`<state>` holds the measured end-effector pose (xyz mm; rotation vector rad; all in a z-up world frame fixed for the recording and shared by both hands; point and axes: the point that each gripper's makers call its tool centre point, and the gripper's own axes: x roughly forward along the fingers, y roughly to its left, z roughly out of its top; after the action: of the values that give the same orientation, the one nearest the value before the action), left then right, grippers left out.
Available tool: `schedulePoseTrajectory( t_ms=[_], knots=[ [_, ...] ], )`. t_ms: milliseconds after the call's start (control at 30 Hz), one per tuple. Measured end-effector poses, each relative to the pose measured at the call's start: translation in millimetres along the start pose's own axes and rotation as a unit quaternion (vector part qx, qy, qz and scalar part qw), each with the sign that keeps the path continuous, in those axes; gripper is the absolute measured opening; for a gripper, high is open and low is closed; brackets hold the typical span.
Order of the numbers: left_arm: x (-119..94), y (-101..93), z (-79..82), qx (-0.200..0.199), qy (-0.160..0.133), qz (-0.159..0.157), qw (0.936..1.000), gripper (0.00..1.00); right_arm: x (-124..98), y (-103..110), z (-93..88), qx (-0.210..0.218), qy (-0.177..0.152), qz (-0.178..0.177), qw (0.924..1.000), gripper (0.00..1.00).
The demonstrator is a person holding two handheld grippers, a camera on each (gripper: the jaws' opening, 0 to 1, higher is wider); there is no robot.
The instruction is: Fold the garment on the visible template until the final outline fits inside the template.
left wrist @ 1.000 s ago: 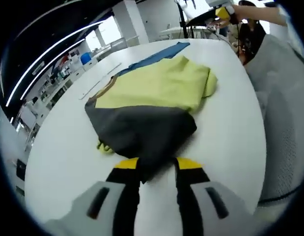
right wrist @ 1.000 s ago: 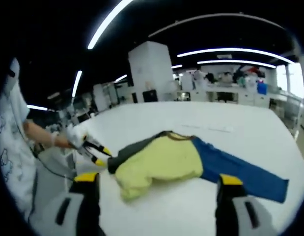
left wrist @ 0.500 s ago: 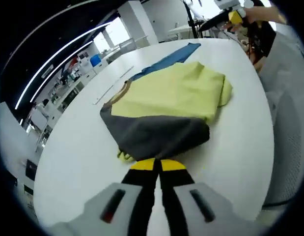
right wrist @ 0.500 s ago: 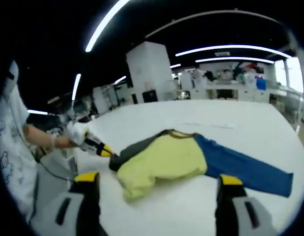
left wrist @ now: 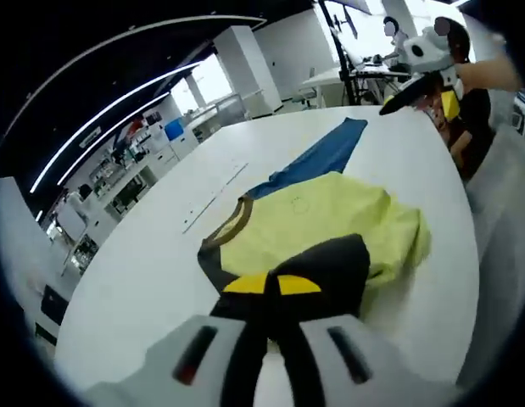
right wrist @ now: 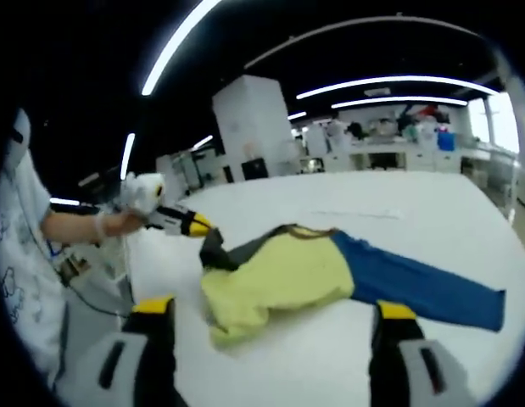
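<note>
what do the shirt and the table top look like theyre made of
The shirt, yellow, grey and blue, looks like soft matte knit fabric, probably cotton jersey: it creases, bunches, and droops where the left gripper lifts its grey sleeve. The table looks like a hard, smooth white top, maybe laminate, with a faint sheen; the exact material is unclear.

Near edge: bare tabletop [right wrist: 270, 365] lies between the right tongs [right wrist: 266, 326] and the shirt [right wrist: 279, 275]; the wide-apart jaws stand clear of the cloth.
Far side: open white tabletop beyond the shirt, crossed by a thin pale strip [left wrist: 213, 197].
Middle: the shirt's yellow heap and blue sleeve [right wrist: 423, 288] lie across the tabletop's centre.
Left end: left tongs [left wrist: 270, 284] pinch the lifted dark flap [left wrist: 330, 271], with the person's hand [right wrist: 131, 208] behind them blocking that side.
</note>
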<state>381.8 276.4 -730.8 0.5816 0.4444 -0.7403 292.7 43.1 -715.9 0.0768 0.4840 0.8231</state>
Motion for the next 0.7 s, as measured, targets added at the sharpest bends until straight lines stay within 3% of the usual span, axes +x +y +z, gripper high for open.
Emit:
schedulePoseTrajectory(
  t_ms=[133, 300, 433, 700],
  knots=[
    [21, 8.9, 8.1, -0.006, 0.000, -0.006, 1.0000, 0.00, -2, -4, 0.1, 0.002, -0.002, -0.005, 1.0000, 0.95],
    [45, -3.9, 2.5, -0.015, 0.019, -0.027, 0.9993, 0.00, -5, -6, -2.6, 0.007, -0.002, -0.010, 0.9999, 0.95],
    [65, -16.8, -16.0, -0.008, 0.041, -0.047, 0.9981, 0.00, -8, -8, -6.7, 0.013, 0.000, -0.015, 0.9998, 0.94],
    [74, -36.6, -41.6, -0.012, 0.068, -0.066, 0.9954, 0.00, -10, -7, -13.4, 0.023, 0.004, -0.019, 0.9995, 0.94]
  ],
)
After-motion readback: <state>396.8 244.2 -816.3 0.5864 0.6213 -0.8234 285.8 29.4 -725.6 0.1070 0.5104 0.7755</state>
